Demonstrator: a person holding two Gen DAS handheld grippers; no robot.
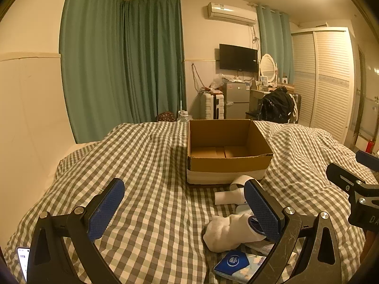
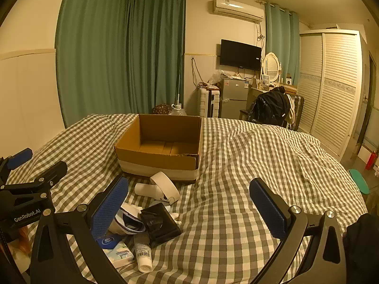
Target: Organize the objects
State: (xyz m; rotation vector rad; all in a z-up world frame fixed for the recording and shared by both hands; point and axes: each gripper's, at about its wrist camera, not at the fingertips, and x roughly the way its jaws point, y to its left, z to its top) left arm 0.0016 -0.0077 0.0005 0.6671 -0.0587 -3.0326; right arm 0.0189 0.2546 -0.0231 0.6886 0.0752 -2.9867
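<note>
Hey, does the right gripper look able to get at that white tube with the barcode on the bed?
Probably yes: the right gripper is open and empty, and the white tube lies uncovered beside its left jaw.

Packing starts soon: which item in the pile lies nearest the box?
The white VR controller, its ring almost touching the box; the sock, tube and tissue pack lie farther back.

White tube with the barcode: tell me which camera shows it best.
The right wrist view. There the white tube lies fully visible on the checked bedding, cap toward the camera, beside the black case. In the left wrist view I cannot pick it out; the gripper's right finger covers that spot.
</note>
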